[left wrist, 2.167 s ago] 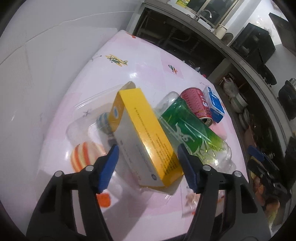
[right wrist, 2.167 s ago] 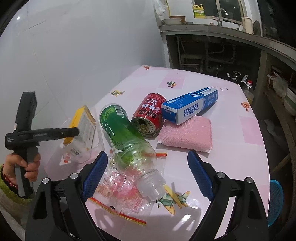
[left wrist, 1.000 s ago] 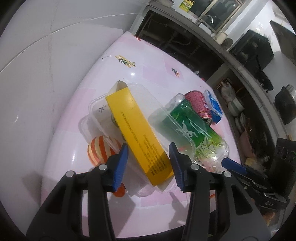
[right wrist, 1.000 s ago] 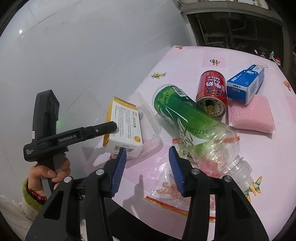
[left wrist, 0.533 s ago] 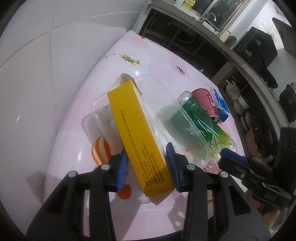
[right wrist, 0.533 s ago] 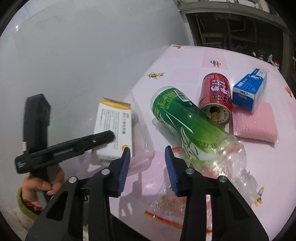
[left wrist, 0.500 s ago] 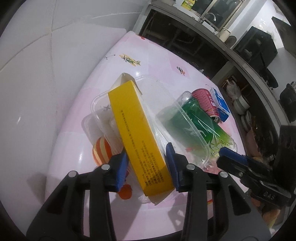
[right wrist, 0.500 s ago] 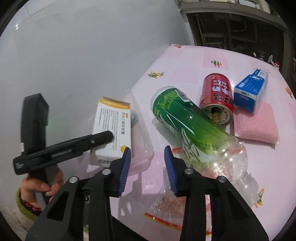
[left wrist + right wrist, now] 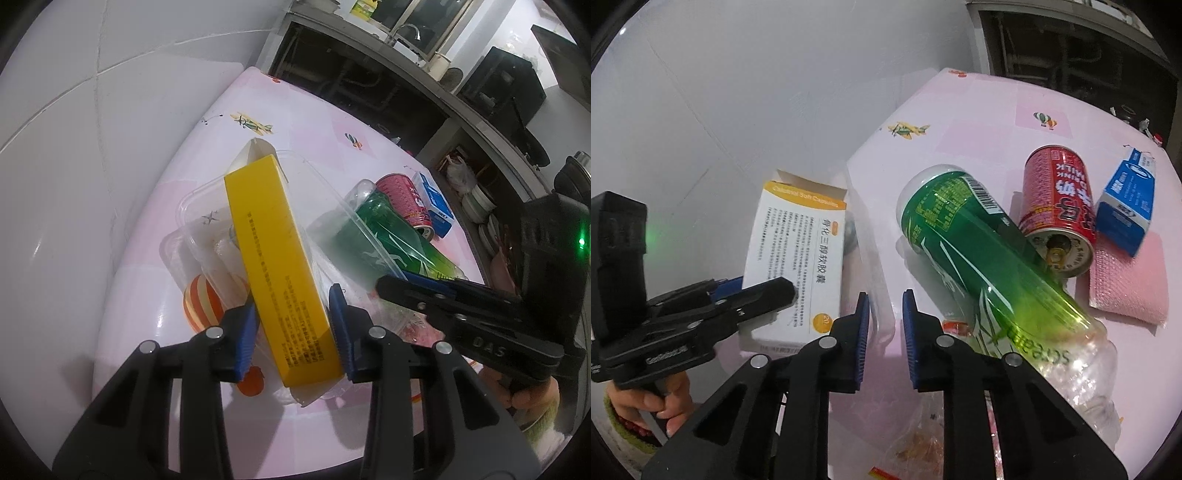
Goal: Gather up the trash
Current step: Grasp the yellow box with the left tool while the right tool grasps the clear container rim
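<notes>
Left wrist view: the left gripper [image 9: 293, 332] is clamped on the near end of the yellow medicine box [image 9: 279, 266], whose long axis runs straight away from the fingers, lifted over the clear plastic tray [image 9: 258, 206] on the pink table [image 9: 325, 122]. Right of the box, the right gripper [image 9: 882, 328] has its fingers drawn close, a narrow gap straddling the tray's right wall; whether they grip it I cannot tell. Further right of the box lie the green bottle [image 9: 979, 251], red can [image 9: 1058, 206] and blue carton [image 9: 1128, 199]. The right gripper looks nearer the bottle.
</notes>
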Demonstrator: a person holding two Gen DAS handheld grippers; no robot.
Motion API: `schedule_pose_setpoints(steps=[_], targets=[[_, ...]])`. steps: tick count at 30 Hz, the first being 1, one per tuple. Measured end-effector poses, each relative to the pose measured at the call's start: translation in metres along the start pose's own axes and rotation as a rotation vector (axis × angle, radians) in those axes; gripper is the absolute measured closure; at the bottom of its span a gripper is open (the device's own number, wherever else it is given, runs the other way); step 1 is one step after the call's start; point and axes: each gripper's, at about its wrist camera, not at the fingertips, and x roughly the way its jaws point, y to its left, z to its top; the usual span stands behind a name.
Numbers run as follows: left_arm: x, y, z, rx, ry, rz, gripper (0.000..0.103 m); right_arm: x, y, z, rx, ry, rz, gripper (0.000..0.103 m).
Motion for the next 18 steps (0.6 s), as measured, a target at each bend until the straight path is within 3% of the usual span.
schedule_pose_setpoints(steps=[7,18], targets=[[-0.001,-0.001,-0.001,0.009,-0.010,-0.006,0.068,0.008,0.008,0.000,-0.022,0.007,-0.016,0.096],[-0.037,-0.007,0.007,0.025,-0.089,-0.067,0.072,-0.014,0.012,-0.006,-0.025,-0.065,-0.055,0.097]])
